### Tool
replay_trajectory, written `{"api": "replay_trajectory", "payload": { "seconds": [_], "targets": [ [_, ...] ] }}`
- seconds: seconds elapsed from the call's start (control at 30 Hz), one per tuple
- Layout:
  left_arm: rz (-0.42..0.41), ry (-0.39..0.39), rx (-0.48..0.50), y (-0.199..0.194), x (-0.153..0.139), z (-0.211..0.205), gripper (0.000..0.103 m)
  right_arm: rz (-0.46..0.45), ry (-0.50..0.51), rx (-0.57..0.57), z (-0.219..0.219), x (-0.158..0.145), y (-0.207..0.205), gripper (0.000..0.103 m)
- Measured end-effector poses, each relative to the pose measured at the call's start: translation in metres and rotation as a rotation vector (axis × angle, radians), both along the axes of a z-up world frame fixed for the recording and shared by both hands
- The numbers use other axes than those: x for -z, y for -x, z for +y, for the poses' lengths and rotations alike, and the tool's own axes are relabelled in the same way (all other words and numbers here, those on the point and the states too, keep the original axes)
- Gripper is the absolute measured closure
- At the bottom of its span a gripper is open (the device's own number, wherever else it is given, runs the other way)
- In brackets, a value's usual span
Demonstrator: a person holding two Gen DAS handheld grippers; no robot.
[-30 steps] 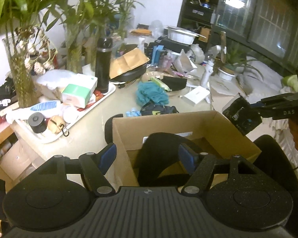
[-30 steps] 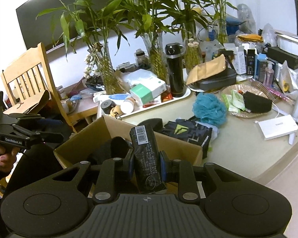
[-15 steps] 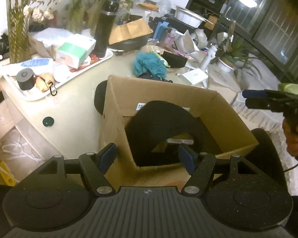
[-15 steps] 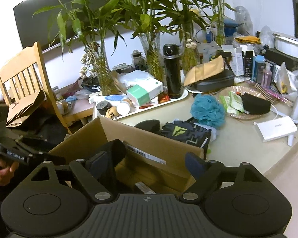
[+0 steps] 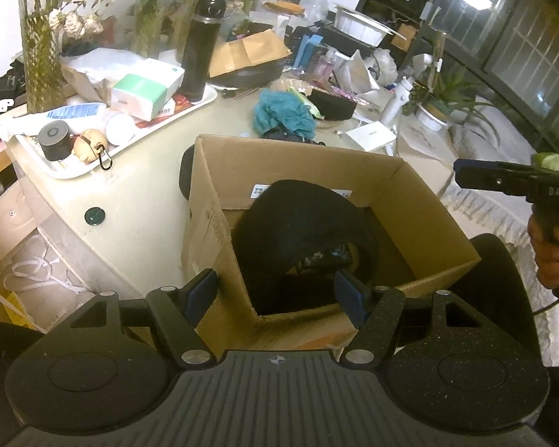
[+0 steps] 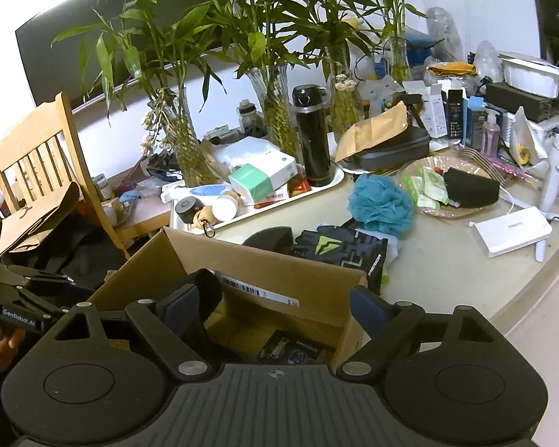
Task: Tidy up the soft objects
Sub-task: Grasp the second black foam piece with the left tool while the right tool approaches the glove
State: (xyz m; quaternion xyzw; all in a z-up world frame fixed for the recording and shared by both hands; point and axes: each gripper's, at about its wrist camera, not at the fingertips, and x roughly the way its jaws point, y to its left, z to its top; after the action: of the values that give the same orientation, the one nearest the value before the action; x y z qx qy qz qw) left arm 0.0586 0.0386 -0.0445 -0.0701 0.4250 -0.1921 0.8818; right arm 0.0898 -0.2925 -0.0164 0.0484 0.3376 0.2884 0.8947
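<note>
Right tool (image 6: 275, 307) hangs over the box (image 6: 279, 272), jaws wide and empty. Left tool (image 5: 277, 290) gapes at the box's near corner, gripping nothing. Black pack (image 6: 290, 352) lies inside. Next: fetch the sponge (image 6: 380, 205) from the table (image 6: 447, 272), pinching lightly.

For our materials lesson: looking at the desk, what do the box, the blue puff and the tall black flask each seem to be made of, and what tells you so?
Box: brown cardboard, matt; raw cut edges and a folded corner.
Puff: likely nylon mesh, bunched into soft teal ruffles; the weave is too fine to confirm.
Flask: glossy black, probably coated metal or hard plastic; highlights run down its smooth side.
</note>
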Motion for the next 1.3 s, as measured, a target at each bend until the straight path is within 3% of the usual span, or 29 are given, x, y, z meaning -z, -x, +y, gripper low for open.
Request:
{"api": "replay_trajectory", "payload": {
  "seconds": [0.1,0.2,0.7,1.3],
  "targets": [
    [0.001,-0.011,-0.021,-0.003,-0.001,0.001,0.033,0.002,0.003,0.001,0.002,0.001,-0.001,0.012],
    [-0.028,-0.049,-0.048,-0.004,-0.005,0.002,0.033,0.002,0.006,0.005,0.001,0.003,0.000,0.005],
    [-0.178,-0.088,-0.086,-0.023,-0.023,0.004,0.033,0.051,-0.013,0.043,0.001,0.022,-0.012,0.000],
    [-0.305,-0.148,-0.043,-0.089,-0.063,-0.019,0.033,-0.014,0.040,0.076,-0.011,-0.016,-0.054,0.000]
  ]
}}
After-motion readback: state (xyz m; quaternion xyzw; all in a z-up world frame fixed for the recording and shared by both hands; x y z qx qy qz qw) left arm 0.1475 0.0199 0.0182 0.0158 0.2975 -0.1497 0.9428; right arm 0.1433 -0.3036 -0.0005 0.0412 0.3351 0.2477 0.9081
